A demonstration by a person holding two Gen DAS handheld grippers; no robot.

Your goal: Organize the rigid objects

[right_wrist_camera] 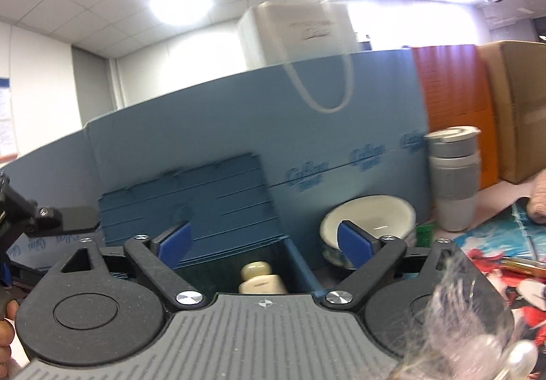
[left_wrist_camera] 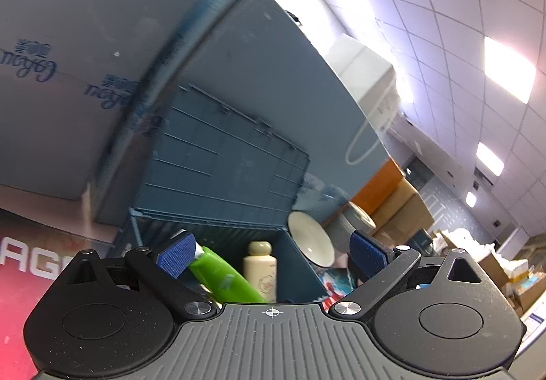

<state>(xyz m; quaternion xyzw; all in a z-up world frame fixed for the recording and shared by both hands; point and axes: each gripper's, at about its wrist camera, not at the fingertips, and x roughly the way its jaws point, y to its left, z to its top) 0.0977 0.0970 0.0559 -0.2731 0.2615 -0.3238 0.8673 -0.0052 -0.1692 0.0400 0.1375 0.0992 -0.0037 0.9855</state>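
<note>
A blue plastic bin [left_wrist_camera: 221,175] stands with its lid raised against a blue panel. Inside it are a cream bottle [left_wrist_camera: 261,269] standing upright and a green tube [left_wrist_camera: 225,281] that leans to the left. My left gripper [left_wrist_camera: 271,255] hangs open over the bin's near side, and the tube's cap sits just behind its left pad [left_wrist_camera: 175,257]. The right wrist view shows the same bin [right_wrist_camera: 204,195] and cream bottle [right_wrist_camera: 259,279] below my right gripper [right_wrist_camera: 265,243]. That gripper is wide open with nothing between its pads.
A white bowl [right_wrist_camera: 368,219] sits right of the bin, with a grey lidded tumbler [right_wrist_camera: 455,175] and a small green thing [right_wrist_camera: 425,235] beyond it. A colourful mat [right_wrist_camera: 494,253] covers the table at right. Cardboard boxes [right_wrist_camera: 522,107] and a white bag [right_wrist_camera: 297,35] stand behind.
</note>
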